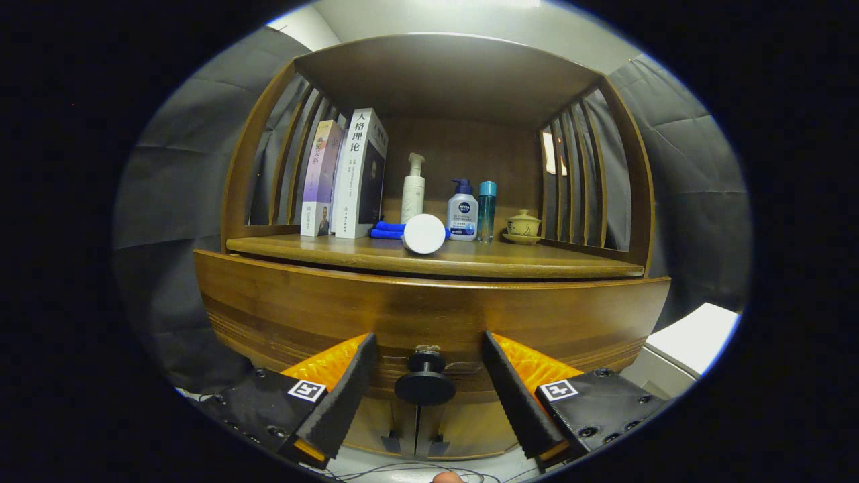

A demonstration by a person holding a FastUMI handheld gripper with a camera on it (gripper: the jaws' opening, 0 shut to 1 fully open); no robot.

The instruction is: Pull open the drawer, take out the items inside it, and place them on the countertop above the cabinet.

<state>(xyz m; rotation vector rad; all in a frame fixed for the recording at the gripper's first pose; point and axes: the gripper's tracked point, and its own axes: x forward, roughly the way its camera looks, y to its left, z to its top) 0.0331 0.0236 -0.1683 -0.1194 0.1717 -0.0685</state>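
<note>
Jaws spread wide and released, gripping nothing, ridged inner faces level with the knob (425, 387) standing between them. Round, flat, dark disc on a short stem, smooth and small: best taken on the stem behind the disc, centred, so neither face slips off the rim.

Knob set in the drawer front (429, 305), glossy banded wood, bowed, seemingly shut or nearly so; contents hidden. Fits equally a drawer yet to be pulled or one emptied and pushed back.

Above, on the surface (570, 267), a white cylinder (424, 233) on its side near the front lip, apt to roll. Behind it a folded blue cloth (388, 230), a slim pump bottle (413, 191), a squat bottle (462, 215), a teal tube (487, 209) and a lidded cup (523, 223), with upright books (359, 174) alongside. Slatted wooden sides.
</note>
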